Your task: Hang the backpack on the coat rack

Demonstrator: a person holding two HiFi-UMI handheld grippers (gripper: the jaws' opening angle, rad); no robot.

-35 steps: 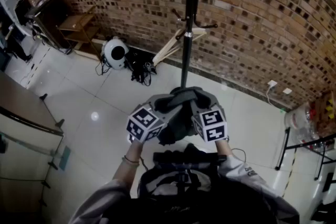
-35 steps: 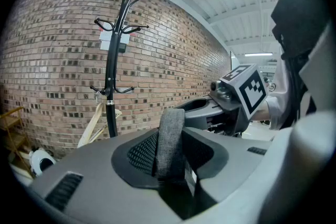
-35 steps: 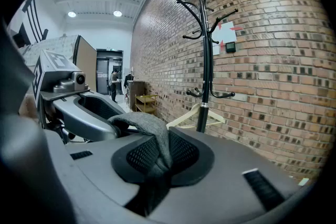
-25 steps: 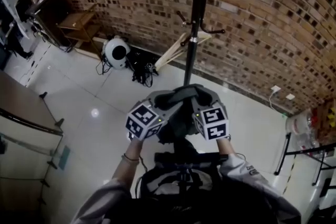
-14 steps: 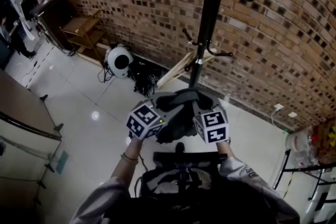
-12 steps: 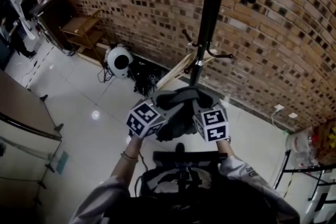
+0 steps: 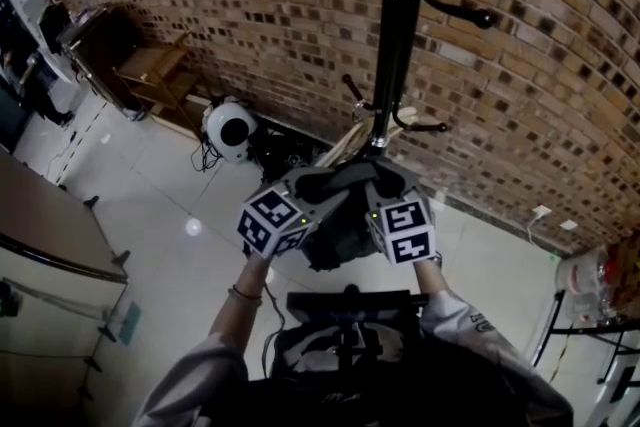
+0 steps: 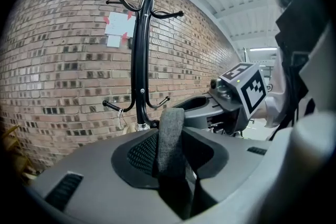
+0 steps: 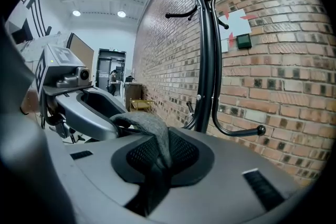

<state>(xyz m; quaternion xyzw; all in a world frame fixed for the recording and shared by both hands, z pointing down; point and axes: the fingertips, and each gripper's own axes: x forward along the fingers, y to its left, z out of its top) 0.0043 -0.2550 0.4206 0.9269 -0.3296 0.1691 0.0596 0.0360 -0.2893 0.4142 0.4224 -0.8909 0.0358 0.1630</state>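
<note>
The black coat rack (image 7: 395, 35) stands against the brick wall just ahead, with lower hooks (image 7: 425, 127) and upper hooks (image 7: 470, 15). My left gripper (image 7: 318, 185) and right gripper (image 7: 378, 183) are side by side in front of its pole, both shut on the backpack's grey top strap (image 7: 345, 177). The dark backpack (image 7: 340, 240) hangs under them. In the left gripper view the strap (image 8: 170, 139) runs into my left gripper (image 8: 172, 165), with the rack (image 8: 139, 60) behind. The right gripper view shows the strap (image 9: 149, 128) pinched likewise, beside the rack (image 9: 207, 60).
A white round device (image 7: 232, 130) and tangled cables (image 7: 275, 150) lie at the wall's foot left of the rack. A wooden shelf (image 7: 155, 75) stands further left. A counter edge (image 7: 50, 235) is at the left, a black-framed stand (image 7: 590, 325) at the right.
Both grippers have carried the backpack forward toward the coat rack, which now looms closer and larger. The grip on the strap is unchanged.
</note>
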